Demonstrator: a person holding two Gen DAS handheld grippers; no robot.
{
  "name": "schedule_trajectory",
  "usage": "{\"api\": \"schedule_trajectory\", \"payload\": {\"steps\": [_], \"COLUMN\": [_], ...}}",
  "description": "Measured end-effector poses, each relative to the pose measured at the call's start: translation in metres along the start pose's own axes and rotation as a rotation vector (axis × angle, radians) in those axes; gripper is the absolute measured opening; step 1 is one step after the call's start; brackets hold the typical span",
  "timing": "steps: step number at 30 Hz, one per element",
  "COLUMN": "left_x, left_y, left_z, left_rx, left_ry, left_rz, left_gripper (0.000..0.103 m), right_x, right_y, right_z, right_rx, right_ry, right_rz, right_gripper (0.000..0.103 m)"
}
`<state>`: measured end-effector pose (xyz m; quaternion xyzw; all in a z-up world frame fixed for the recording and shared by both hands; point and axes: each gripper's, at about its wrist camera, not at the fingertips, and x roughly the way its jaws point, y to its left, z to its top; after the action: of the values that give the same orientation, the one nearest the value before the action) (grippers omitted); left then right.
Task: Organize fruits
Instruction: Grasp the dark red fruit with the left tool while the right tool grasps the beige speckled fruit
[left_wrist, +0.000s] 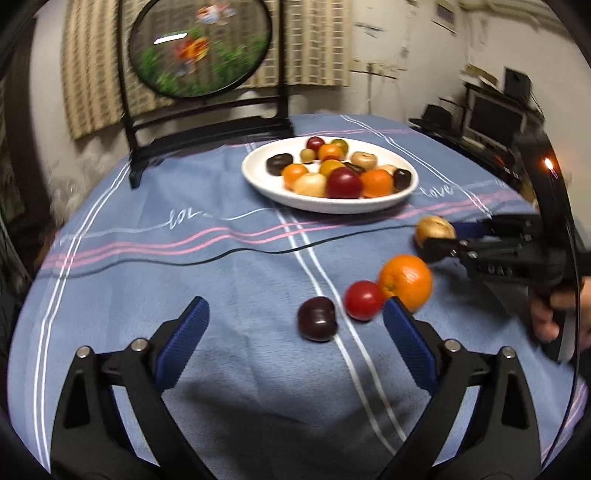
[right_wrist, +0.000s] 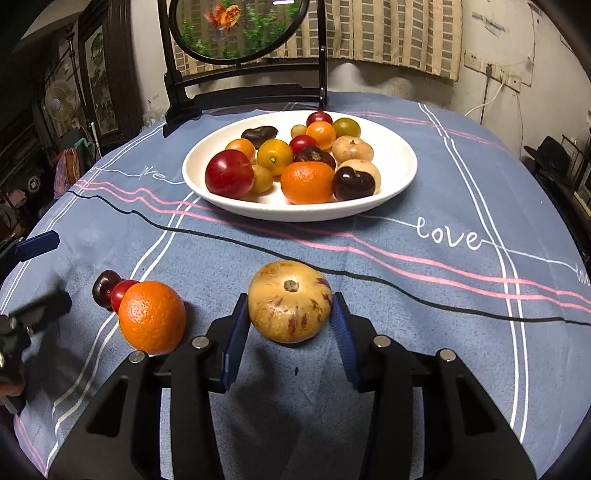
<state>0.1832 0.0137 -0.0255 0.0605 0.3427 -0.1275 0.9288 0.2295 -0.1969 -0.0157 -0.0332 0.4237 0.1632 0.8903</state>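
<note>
A round bench (right_wrist: 461, 177) draped in a blue striped cloth is filling both views; a thin black cable (right_wrist: 258, 243) is running across the cloth between the plate and the loose fruit. At the far edge a dark wooden stand (right_wrist: 177, 99) is holding a round panel painted with goldfish (right_wrist: 240, 26). A white plate (right_wrist: 295, 212) is sitting near the middle of the bench, carrying a heap of mixed fruit: red, orange, yellow, dark and pale pieces.

The right gripper (right_wrist: 290, 321) is reaching in with its blue pads on either side of a pale tan fruit with reddish streaks (right_wrist: 290, 302); the pads are sitting right at the fruit's flanks, and it cannot be told whether they are already pressing or just short of touching; the fruit is resting on the cloth in front of the plate. The left gripper (left_wrist: 295, 332) is hanging spread wide above the cloth with nothing between its pads.

Just left of the tan fruit in the right wrist view, an orange (right_wrist: 152, 317) is lying on the cloth; a small red fruit (left_wrist: 364, 300) is touching it; a dark plum-coloured fruit (left_wrist: 317, 319) is lying just beside that one, close ahead of the left gripper. A hand (left_wrist: 554, 314) is showing at the right edge of the left wrist view, gripping the right tool's handle.
</note>
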Motion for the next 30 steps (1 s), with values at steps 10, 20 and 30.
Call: {"api": "schedule_trajectory", "payload": {"steps": [10, 20, 30], "left_x": [0.017, 0.031, 0.036], "left_y": [0.000, 0.000, -0.007], "left_z": [-0.005, -0.005, 0.000], "left_rx": [0.010, -0.016, -0.024], "left_ry": [0.078, 0.132, 0.136], "left_rz": [-0.016, -0.064, -0.088], "left_gripper": [0.054, 0.046, 0.032], "right_x": [0.002, 0.002, 0.002], "right_y": [0.000, 0.000, 0.000], "right_z": [-0.001, -0.001, -0.001], "right_rx": [0.011, 0.012, 0.012], "right_ry": [0.018, 0.022, 0.022], "right_rz": [0.005, 0.005, 0.005], "right_gripper": [0.044, 0.044, 0.044]}}
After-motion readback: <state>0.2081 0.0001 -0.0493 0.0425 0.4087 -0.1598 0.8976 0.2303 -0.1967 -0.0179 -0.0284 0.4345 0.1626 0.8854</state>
